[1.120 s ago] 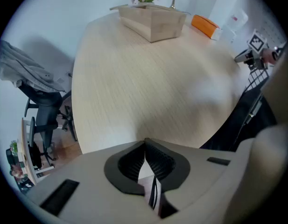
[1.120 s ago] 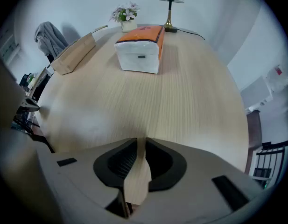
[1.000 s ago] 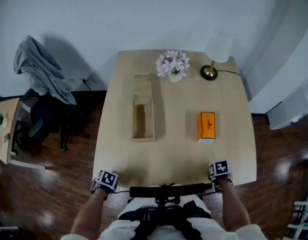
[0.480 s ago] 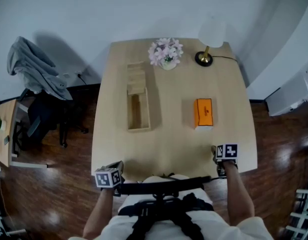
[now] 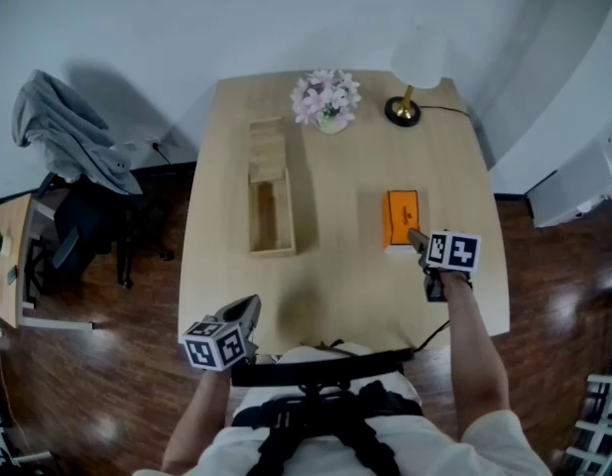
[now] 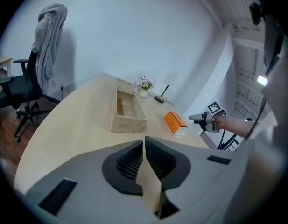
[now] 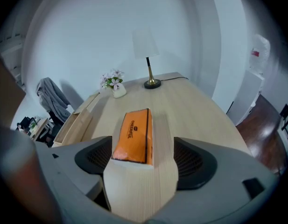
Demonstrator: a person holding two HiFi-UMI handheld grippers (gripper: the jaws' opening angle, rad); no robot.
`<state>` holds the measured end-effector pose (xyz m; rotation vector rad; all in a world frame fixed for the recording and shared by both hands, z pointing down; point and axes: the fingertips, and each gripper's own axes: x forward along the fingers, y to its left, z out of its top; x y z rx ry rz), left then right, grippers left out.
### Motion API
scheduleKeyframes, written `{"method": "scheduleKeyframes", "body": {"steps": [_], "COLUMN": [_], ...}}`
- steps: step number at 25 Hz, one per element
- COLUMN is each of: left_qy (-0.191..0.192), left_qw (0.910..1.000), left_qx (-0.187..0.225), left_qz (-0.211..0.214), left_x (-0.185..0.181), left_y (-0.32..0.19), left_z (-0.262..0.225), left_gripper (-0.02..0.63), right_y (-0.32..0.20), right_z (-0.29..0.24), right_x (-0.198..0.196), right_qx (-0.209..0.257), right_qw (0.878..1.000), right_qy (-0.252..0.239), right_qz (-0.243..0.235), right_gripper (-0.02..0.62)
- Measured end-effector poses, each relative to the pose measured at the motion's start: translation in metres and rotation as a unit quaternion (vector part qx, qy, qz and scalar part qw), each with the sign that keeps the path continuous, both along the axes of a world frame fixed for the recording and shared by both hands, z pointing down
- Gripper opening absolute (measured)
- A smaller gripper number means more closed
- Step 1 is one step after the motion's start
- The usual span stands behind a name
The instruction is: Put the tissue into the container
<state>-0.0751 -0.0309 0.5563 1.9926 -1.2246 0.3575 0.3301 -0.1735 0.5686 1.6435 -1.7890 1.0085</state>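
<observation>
At the near left edge of the light wooden tabletop (image 5: 335, 286), the left gripper (image 5: 246, 307) is hovering with its jaws pressed together and nothing between them (image 6: 144, 143), well apart from anything the task concerns. Farther in and left of centre, the long open-topped wooden container (image 5: 253, 216) is lying with its length running away from the person. Bare tabletop is separating it from the orange rectangular tissue box (image 5: 401, 216), which is lying flat to its right, roughly parallel to it. The right gripper (image 5: 417, 238) is by far the nearer one: it is pointing along the box's long axis, its jaws are opening wide, and the near end of the box is sitting just ahead of them and centred in the gap (image 7: 144, 169), with neither pad touching the orange side (image 7: 132, 136). The jaws look set to span the box's narrow width, and a carry leftward to the container would follow.
</observation>
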Motion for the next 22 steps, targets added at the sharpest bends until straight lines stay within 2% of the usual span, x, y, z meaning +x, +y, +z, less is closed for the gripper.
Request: {"method": "scheduleKeyframes", "body": {"steps": [2,9,15,22], "left_qy": [-0.006,-0.021,-0.022,-0.024], "left_qw": [0.9999,0.9997,0.9997,0.9995], "left_qx": [0.008,0.006,-0.006,-0.017], "left_qz": [0.007,0.006,0.004,0.005], "left_x": [0.004,0.001,-0.012,-0.024], "left_y": [0.002,0.017,0.028,0.026], "left_z": [-0.006,-0.008,0.001,0.005], "left_gripper": [0.0,0.0,0.0,0.0], "right_y": [-0.019,-0.062,-0.07,-0.073], "right_z": [-0.003,0.03,0.062,0.092], "right_x": [-0.013,-0.052,-0.042,-0.032], "right_qx": [0.008,-0.019,-0.075,-0.119], "right_qw": [1.0,0.996,0.99,0.984], "right_qy": [0.009,0.062,0.116,0.13], "right_qz": [-0.011,-0.053,-0.039,-0.025], "right_gripper": [0.429,0.49,0.497,0.497]}}
